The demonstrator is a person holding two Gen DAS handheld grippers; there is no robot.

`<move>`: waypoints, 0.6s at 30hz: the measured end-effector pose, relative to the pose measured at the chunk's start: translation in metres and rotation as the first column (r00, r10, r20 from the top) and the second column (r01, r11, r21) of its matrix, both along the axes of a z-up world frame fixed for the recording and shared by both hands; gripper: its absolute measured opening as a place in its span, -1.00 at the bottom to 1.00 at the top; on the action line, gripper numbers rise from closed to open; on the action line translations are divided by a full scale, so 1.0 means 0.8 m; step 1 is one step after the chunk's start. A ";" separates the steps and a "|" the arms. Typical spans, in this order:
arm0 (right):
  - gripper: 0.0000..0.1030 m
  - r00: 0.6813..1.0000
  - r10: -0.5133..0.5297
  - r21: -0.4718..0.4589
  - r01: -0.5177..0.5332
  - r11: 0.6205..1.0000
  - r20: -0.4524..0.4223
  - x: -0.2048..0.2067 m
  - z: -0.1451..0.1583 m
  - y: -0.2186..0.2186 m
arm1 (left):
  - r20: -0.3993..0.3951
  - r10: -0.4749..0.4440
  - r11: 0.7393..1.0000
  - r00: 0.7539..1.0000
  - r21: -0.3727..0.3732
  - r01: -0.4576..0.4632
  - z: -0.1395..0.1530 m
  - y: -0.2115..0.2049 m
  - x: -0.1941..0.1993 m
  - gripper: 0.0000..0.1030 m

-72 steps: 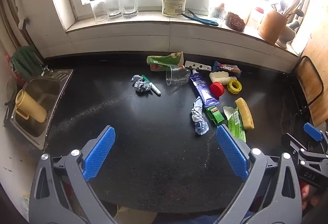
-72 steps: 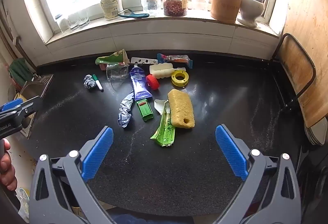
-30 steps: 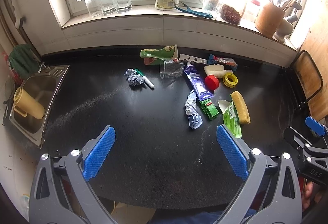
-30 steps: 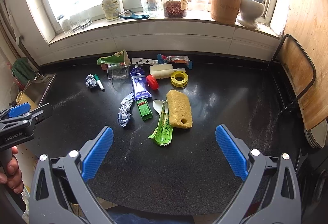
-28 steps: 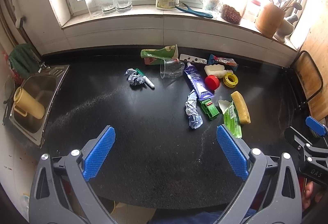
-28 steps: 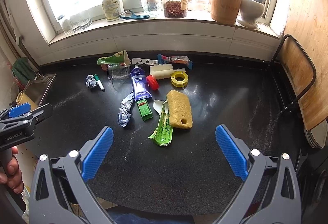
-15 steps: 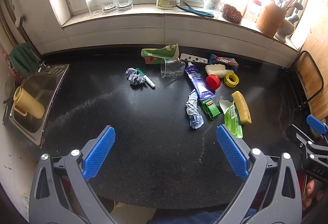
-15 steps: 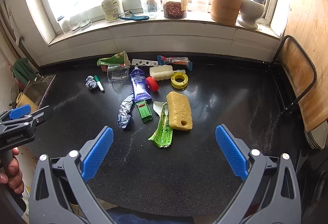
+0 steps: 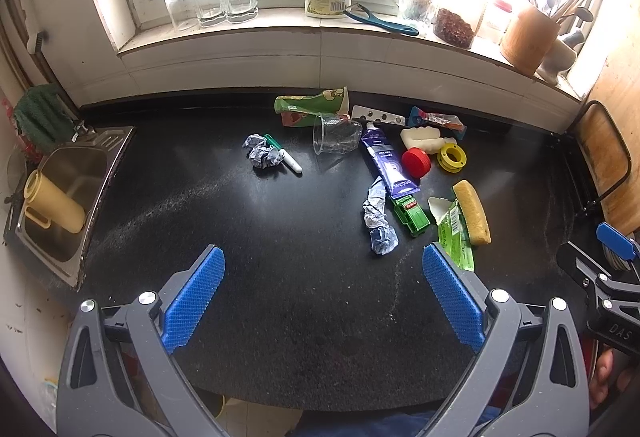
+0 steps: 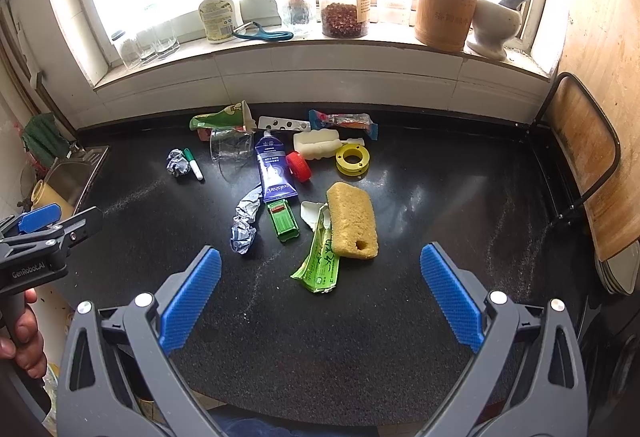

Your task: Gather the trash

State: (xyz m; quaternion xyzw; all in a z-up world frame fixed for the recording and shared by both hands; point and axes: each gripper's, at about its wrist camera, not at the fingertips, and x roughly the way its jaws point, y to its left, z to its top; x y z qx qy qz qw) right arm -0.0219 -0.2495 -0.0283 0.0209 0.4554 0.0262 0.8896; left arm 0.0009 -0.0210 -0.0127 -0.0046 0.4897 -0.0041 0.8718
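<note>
1. Far left: sink (image 9: 68, 193) set into the worktop (image 9: 280, 277), yellow jug (image 9: 54, 203) lying inside; nothing to collect there.
2. Left tongs (image 9: 322, 291) held wide apart and empty above the near worktop edge, well short of any litter.
3. Left of the pile: crumpled paper ball (image 9: 262, 156) touching a green-capped marker (image 9: 285, 160). Risk: pinching both at once and binning a usable marker.
4. Middle, at the back: green carton (image 9: 310, 107) with a clear plastic cup (image 9: 335, 138) on its side in front. Risk: a thin, round cup likely to roll or buckle under a hard squeeze.
5. Centre: blue tube (image 10: 274, 167), twisted paper wrapper (image 10: 245, 223), small green box (image 10: 284, 223), red cap (image 10: 299, 166), yellow ring (image 10: 352, 158), all crowded close. Risk: closing on one piece likely to nudge its neighbours.
6. Right of centre: flat green wrapper (image 10: 318, 263) partly tucked under a yellow sponge (image 10: 352, 221). Risk: flat film hard to lift off a hard surface; pulling it probably drags the sponge along.
7. Right tongs (image 10: 320, 285) likewise spread open, holding nothing, nearest the green wrapper.
8. No bin clearly visible in either view.
</note>
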 end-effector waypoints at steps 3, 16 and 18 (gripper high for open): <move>0.88 1.000 0.001 -0.001 -0.001 1.000 -0.002 0.004 -0.002 0.001 | -0.008 -0.003 1.000 1.000 -0.002 0.003 -0.004 0.001 0.006 0.87; 0.89 0.992 0.128 0.034 -0.127 0.991 -0.004 0.069 -0.048 0.008 | -0.066 0.001 1.000 0.998 0.019 0.000 -0.072 0.027 0.068 0.87; 0.88 0.987 0.160 0.031 -0.160 0.987 -0.015 0.093 -0.063 0.013 | -0.108 0.014 1.000 0.994 0.007 -0.013 -0.094 0.040 0.092 0.87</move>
